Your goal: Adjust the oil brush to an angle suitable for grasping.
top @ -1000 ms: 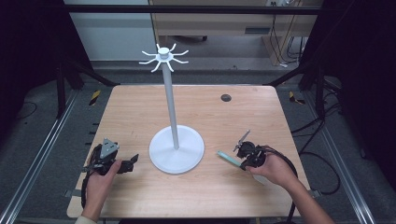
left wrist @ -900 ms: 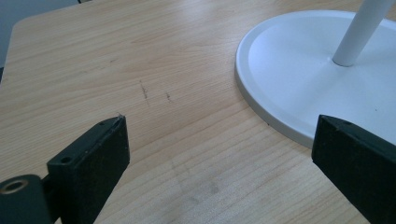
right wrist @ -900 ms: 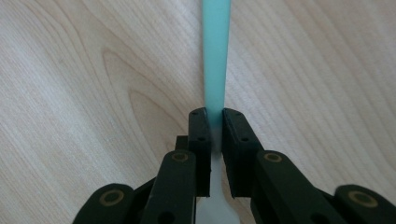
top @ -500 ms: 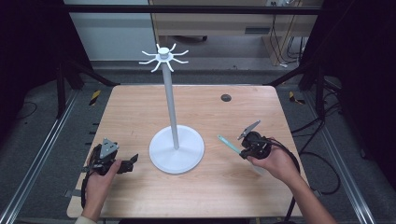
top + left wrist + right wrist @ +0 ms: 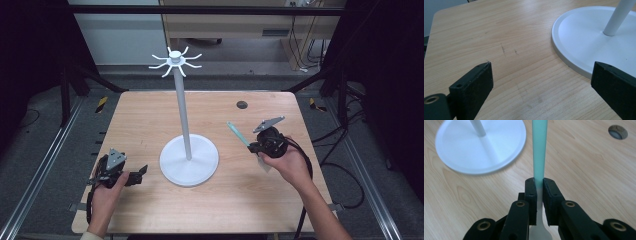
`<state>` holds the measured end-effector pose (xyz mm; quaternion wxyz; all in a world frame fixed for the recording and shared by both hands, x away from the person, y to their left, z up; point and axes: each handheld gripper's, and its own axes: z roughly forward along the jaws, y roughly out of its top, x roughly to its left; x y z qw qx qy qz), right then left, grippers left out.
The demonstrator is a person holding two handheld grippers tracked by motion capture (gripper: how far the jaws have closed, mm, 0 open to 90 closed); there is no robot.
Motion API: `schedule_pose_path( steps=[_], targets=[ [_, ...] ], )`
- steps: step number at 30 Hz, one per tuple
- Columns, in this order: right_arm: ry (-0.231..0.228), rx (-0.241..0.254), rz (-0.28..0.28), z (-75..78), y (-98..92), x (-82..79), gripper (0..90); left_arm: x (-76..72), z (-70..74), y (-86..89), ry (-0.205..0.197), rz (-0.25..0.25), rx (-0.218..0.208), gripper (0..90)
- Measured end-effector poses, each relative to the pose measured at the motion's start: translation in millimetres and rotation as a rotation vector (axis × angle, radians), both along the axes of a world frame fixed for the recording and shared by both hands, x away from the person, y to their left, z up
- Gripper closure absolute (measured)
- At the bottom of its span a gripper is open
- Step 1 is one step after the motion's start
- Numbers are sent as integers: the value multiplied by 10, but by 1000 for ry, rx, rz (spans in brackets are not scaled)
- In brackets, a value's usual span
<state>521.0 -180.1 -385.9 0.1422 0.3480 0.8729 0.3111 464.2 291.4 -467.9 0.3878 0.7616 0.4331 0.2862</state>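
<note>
From above, the wooden desk (image 5: 150, 115) carries a white stand (image 5: 188, 159) near its middle: a round base, a thin upright pole and a crown of curved hooks at the top. To the right of the base, the right tool (image 5: 250, 146) is held off the desk in the person's right hand (image 5: 286, 164), and a flat teal-and-white utensil (image 5: 237, 133) sticks out of it, slanting up and away toward the far left. A small dark round hole (image 5: 242, 105) sits in the desk beyond it. At the near left, the left tool (image 5: 141, 171) lies low by the desk's edge in the left hand (image 5: 107, 192), pointing toward the stand's base and just short of it.

Along the left tool (image 5: 541, 82), its two black jaws stand wide apart with bare wood between them; nothing is in their grip. The rim of the stand (image 5: 574, 45) lies just ahead on the right.

Along the right tool (image 5: 539, 187), the jaws are nearly together and pinch the utensil (image 5: 540, 147) by its pale narrow neck; the teal handle runs straight ahead, and the white wider end shows below the pads. The stand (image 5: 456, 147) lies beyond on the left, the hole (image 5: 617, 132) on the far right.
</note>
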Motion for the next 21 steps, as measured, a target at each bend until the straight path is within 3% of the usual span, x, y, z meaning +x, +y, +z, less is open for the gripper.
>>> schedule_pose_path(
  steps=[9, 21],
  targets=[
    [-41, 105, -17, 49, 83, 56, 824, -7, 8, -23, -14, -3, 6, 33],
    [-77, 158, -40, 48, 174, 92, 824, -5, 2, -19, -13, 9, 5, 33]
  ],
)
